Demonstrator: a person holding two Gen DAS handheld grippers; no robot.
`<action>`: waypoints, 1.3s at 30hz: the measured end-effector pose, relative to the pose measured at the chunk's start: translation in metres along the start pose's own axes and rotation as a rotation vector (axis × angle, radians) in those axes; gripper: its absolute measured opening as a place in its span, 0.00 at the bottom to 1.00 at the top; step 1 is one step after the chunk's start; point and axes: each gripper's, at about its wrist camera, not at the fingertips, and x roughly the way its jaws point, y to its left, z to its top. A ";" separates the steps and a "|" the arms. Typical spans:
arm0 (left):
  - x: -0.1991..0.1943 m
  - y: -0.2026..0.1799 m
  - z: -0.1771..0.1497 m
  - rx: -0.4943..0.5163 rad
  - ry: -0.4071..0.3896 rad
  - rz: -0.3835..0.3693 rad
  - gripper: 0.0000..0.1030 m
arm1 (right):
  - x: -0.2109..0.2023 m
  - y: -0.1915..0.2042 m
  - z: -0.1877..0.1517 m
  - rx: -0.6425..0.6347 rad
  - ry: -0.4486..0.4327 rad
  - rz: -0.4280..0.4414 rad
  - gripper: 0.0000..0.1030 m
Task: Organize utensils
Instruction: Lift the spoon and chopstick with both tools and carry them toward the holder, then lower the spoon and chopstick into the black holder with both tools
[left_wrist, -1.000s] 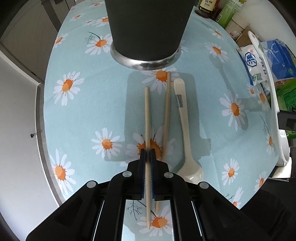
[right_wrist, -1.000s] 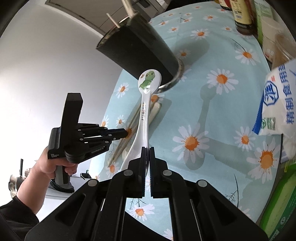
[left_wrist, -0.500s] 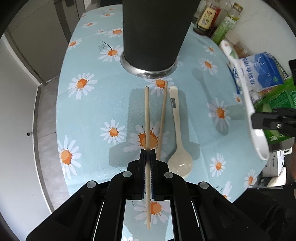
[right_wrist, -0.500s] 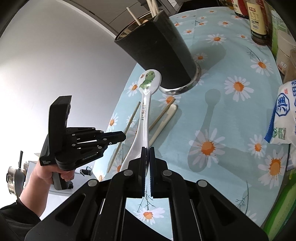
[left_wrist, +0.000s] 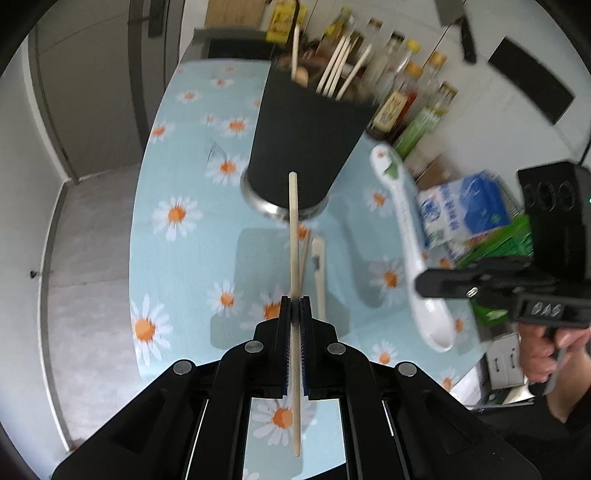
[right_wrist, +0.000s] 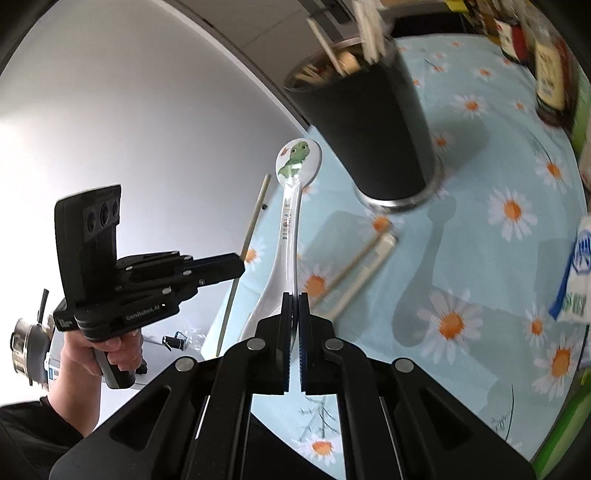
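Your left gripper (left_wrist: 294, 310) is clenched on a single wooden chopstick (left_wrist: 293, 236), held clear above the surface (left_wrist: 184, 177); its far tip overlaps the lower wall of the black utensil holder (left_wrist: 306, 136) in the left wrist view. From the right wrist view the same chopstick (right_wrist: 255, 214) sticks up past the left gripper (right_wrist: 236, 267), off the near edge of the daisy-print cloth.

Your right gripper (right_wrist: 294, 306) is clenched on the bowl end of a white ceramic spoon (right_wrist: 291, 206); the dinosaur-printed handle end points toward the holder (right_wrist: 369, 122), just short of it. The spoon is airborne too.

The holder stands upright on a metal base and already has chopsticks and wooden utensils in it.

Left on the surface near the holder's base: one more chopstick (left_wrist: 304, 254) and a cream plastic spoon (left_wrist: 319, 273), side by side.

Sauce bottles (left_wrist: 391, 107) and a blue-white salt bag (left_wrist: 461, 210) sit behind and to the right. Frames are motion-blurred.
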 end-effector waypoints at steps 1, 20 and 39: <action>-0.003 0.000 0.003 0.003 -0.011 -0.013 0.03 | 0.000 0.003 0.002 -0.003 -0.016 0.003 0.04; -0.047 0.023 0.078 0.111 -0.193 -0.292 0.03 | -0.029 0.043 0.048 0.007 -0.363 -0.051 0.04; -0.074 0.013 0.153 0.180 -0.549 -0.409 0.03 | -0.067 0.045 0.089 -0.077 -0.706 -0.319 0.04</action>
